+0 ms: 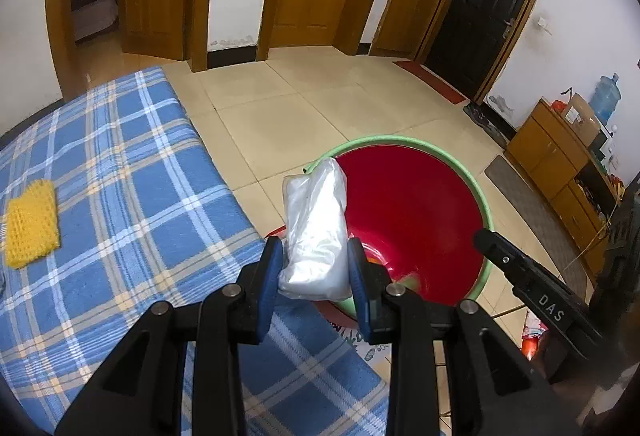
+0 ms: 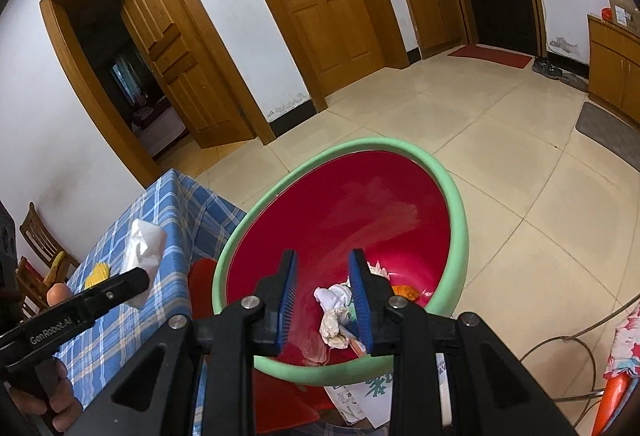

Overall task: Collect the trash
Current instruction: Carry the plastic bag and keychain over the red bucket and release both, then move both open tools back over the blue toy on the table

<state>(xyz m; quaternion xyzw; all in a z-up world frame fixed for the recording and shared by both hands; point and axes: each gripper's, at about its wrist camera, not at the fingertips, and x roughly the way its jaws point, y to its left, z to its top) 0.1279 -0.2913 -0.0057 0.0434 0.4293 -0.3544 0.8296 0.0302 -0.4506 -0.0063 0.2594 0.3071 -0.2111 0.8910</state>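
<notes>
A crumpled clear plastic bag [image 1: 316,220] is pinched between the blue pads of my left gripper [image 1: 314,242], which is shut on it beside the table's corner, at the near rim of the bin. The bin [image 1: 400,141] is red inside with a green rim and stands on the floor next to the table. My right gripper [image 2: 323,254] hangs over the bin's [image 2: 456,204] mouth, open, with nothing between its fingers. Crumpled white paper [image 2: 334,296] and an orange scrap [image 2: 406,292] lie at the bin's bottom. From the right wrist view the left gripper [image 2: 140,276] and its bag [image 2: 144,240] show at left.
The table has a blue plaid cloth [image 1: 120,196] with a yellow knitted cloth [image 1: 32,224] lying on it. A wooden chair [image 2: 40,232] stands behind the table. Wooden cabinets [image 1: 556,156] line the right wall, with a grey mat [image 1: 536,212] in front. Tiled floor lies beyond the bin.
</notes>
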